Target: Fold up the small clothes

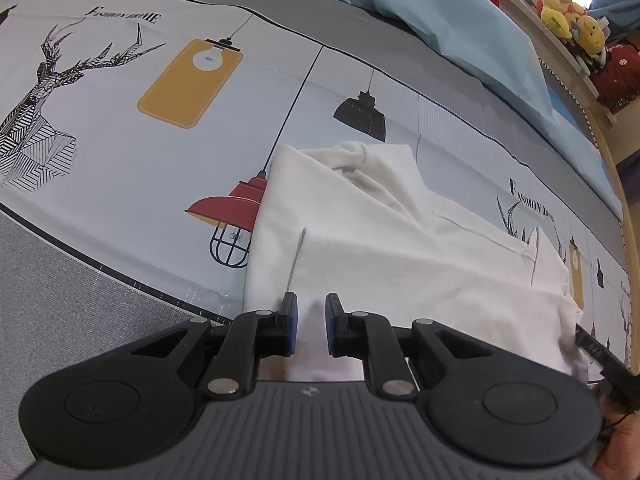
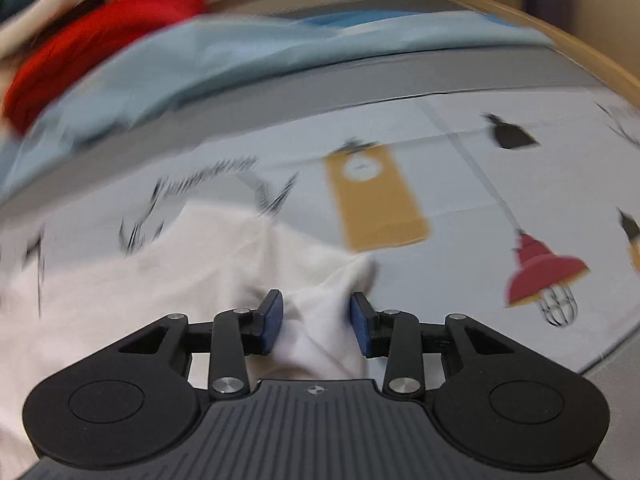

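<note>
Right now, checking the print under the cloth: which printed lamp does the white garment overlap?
The red lamp with the wire cage: the white garment covers its right edge. The yellow and black lamps lie clear.

White garment (image 1: 360, 248) on pale grey-blue bedsheet (image 1: 120, 160) printed with black-lined stag, mustard, black and red lamps, black lettering. Beyond garment: light blue cloth (image 1: 440, 12), red fabric (image 2: 92, 44), yellow plush toys (image 1: 568, 16). Blue pads (image 1: 294, 322) on black gripper fingers.
</note>
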A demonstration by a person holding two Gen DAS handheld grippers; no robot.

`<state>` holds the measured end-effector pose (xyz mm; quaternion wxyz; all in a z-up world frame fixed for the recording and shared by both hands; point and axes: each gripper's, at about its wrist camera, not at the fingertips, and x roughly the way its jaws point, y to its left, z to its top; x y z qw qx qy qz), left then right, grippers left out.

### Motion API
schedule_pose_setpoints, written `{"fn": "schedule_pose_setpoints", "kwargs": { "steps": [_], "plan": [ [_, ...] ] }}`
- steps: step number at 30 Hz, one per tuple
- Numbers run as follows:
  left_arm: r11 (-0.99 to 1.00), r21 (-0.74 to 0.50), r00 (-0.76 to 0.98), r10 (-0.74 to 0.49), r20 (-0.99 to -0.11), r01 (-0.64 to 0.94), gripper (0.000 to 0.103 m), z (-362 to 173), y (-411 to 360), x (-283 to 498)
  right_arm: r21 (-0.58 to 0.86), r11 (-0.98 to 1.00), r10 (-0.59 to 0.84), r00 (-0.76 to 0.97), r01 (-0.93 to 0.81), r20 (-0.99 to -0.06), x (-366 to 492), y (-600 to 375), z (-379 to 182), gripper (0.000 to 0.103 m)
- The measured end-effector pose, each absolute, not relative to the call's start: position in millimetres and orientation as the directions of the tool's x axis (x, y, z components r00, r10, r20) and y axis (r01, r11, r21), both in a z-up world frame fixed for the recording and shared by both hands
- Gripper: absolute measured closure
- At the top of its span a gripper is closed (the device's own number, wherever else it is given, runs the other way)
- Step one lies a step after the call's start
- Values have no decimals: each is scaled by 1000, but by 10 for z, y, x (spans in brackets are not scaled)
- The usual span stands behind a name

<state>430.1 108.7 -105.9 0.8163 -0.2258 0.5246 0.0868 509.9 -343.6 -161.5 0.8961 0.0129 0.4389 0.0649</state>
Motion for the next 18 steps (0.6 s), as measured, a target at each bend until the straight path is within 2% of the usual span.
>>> {"fn": "schedule_pose_setpoints", "kwargs": {
  "steps": [2, 5, 8, 9, 10, 11, 12, 15, 17, 18],
  "plan": [
    [882, -278, 434, -95, -896, -380, 88, -1064, 1081, 4308, -1, 991, 83, 617, -135, -782, 5077, -3343, -1636, 60],
    [882, -281, 434, -99, -896, -378, 88, -1069, 1074, 4317, 7, 997, 56, 622, -81, -781, 5105, -3383, -1594, 59],
    [882, -282, 434, -101, -895, -378, 88, -1070, 1075, 4321, -50, 995, 19, 638, -89, -770, 5099, -3373, -1595, 61],
    [881, -283, 434, -101, -895, -378, 88, -1070, 1077, 4321, -46, 992, 37, 632, -114, -774, 5095, -3370, -1612, 76],
    [882, -282, 434, -100, -895, -378, 88, -1069, 1077, 4319, -35, 991, 55, 631, -129, -774, 5093, -3371, -1615, 85],
    [881, -283, 434, -100, -895, -379, 88, -1068, 1079, 4319, -71, 991, 18, 649, -111, -761, 5092, -3364, -1595, 100],
    [880, -283, 434, -100, -895, -380, 88, -1063, 1079, 4319, -107, 992, -35, 667, -68, -744, 5102, -3382, -1572, 100],
    [882, -285, 438, -103, -893, -375, 88, -1027, 1077, 4310, -24, 992, -103, 704, 121, -703, 5102, -3651, -1449, 103],
    [885, -285, 441, -104, -892, -368, 88, -996, 1083, 4303, -31, 981, -163, 726, 192, -668, 5070, -3763, -1362, 102],
    [885, -285, 441, -104, -891, -367, 88, -982, 1091, 4300, 9, 978, -150, 738, 207, -658, 5044, -3829, -1307, 101]
  ]
}}
